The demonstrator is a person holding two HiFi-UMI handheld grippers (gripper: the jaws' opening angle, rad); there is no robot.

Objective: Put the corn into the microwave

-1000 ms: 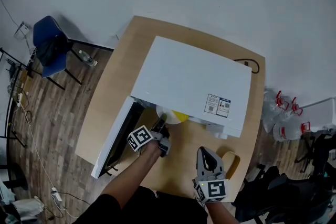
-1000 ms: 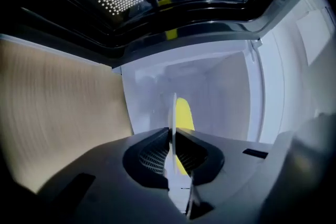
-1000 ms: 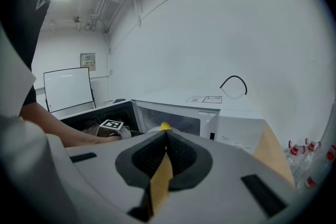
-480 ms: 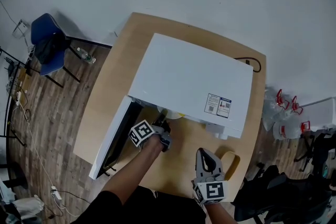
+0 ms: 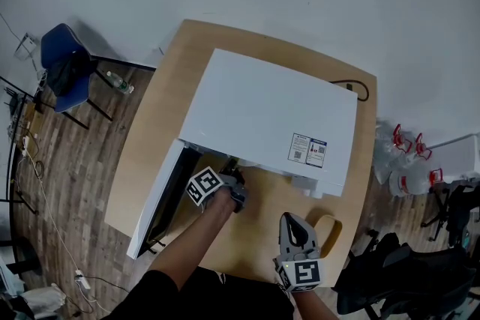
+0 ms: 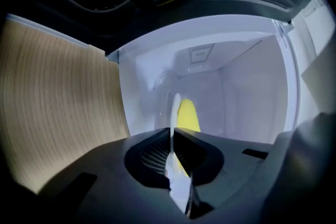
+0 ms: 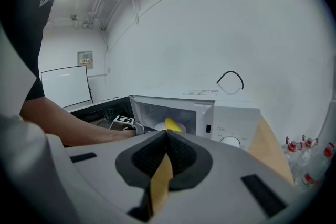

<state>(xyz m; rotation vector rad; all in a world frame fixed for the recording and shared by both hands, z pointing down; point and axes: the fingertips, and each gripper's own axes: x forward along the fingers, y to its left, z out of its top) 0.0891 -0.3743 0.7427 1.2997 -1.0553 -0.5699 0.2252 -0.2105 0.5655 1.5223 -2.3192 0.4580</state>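
- Step in hand: loading. The left claw (image 6: pixel 172 134) is clamped on the near rim of a white plate (image 6: pixel 175 107), which shows edge-on at frame centre in the left gripper view. The corn (image 6: pixel 188 115) lies on that plate, just right of the rim line.
- Corn location: already inside the microwave (image 5: pixel 262 109) cavity. The left gripper view shows white walls and a back vent around it. The right gripper view shows yellow through the open front, left of the control panel.
- Can't tell whether the plate sits on the cavity floor or hangs just above it — the claw body hides the underside.
- Head view: the left claw is at the cavity mouth, centre frame, under the microwave's front edge. Plate and corn are hidden from that angle.
- Door (image 5: pixel 154 202) is swung open toward the lower left of the head view, along the left side of the bench (image 5: pixel 150 139).
- Right claw (image 7: pixel 167 135): jaws together and nothing in them, only bench showing through the slit. It sits lower right in the head view, well apart from the microwave.
- Judgement: nearly done. The corn is in but not released.
- Next move: set the plate flat, open the left claw, then back straight out without dragging the rim.
- Risk: the plate is held by one edge — tilt it and the corn rolls off.
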